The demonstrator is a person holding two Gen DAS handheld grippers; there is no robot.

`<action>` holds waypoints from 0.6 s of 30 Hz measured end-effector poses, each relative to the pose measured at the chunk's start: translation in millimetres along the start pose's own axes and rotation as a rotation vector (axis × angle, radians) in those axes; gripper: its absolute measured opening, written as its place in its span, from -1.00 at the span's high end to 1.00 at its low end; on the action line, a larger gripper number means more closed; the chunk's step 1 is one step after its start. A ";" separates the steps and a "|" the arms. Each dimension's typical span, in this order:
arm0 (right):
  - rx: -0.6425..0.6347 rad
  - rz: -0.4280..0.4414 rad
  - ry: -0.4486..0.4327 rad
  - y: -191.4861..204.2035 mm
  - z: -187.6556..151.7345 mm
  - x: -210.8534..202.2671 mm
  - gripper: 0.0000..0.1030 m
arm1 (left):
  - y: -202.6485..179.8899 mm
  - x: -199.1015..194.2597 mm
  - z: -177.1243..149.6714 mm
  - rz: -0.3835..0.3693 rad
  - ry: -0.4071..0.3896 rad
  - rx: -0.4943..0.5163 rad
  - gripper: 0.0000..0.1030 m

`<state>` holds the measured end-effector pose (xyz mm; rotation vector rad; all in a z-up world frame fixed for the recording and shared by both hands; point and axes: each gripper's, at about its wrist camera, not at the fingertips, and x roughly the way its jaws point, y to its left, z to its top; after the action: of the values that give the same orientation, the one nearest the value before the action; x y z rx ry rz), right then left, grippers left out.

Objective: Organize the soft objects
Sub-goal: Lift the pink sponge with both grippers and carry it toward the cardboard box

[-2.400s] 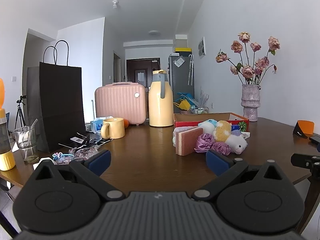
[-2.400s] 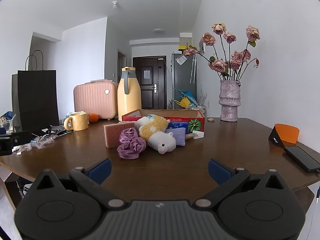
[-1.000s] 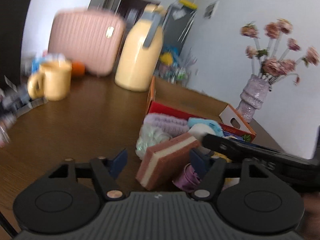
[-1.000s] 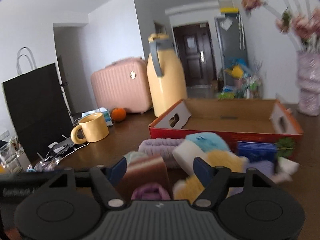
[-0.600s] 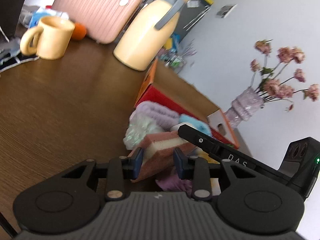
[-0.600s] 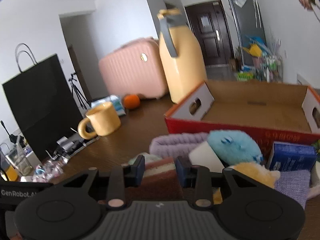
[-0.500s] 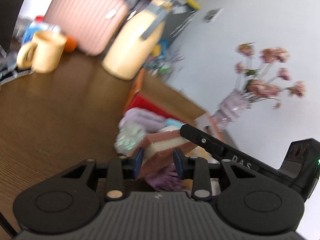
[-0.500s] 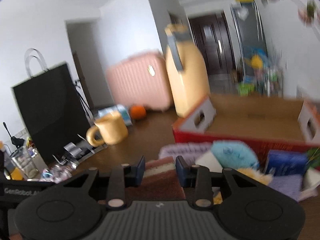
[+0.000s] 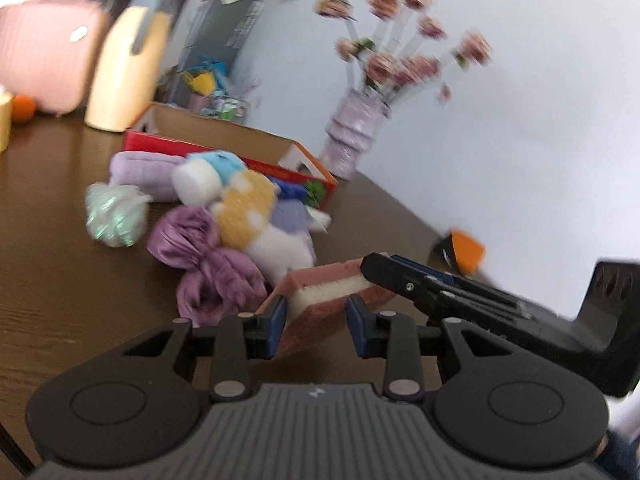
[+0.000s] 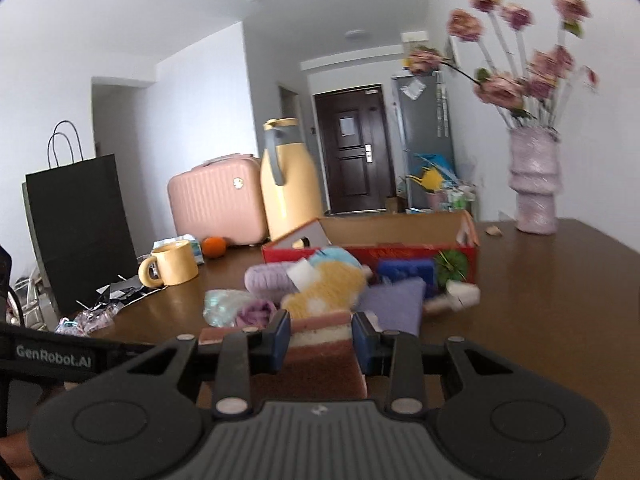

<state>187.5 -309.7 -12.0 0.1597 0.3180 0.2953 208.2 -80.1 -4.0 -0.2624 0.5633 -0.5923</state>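
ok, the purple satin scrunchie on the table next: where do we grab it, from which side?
Pinch the purple satin scrunchie across one puffy fold on its left, open side, coming from above. The yellow-and-white plush toy crowds its right side, and its crumpled, ruffled shape gives no firm edge, so fingers should gather the fabric.

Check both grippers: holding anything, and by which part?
Both hold the same sponge. The left gripper clamps one end across its layered edge; the right gripper clamps the opposite end the same way. Nothing else is held.
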 end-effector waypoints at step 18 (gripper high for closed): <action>0.190 0.116 0.069 -15.9 -58.9 -48.0 0.22 | 16.3 -21.9 -52.0 -0.014 0.114 -0.078 0.01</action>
<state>128.6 -333.2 -56.8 0.3569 0.4058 0.3862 170.9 -57.9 -43.6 -0.3078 0.6961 -0.6018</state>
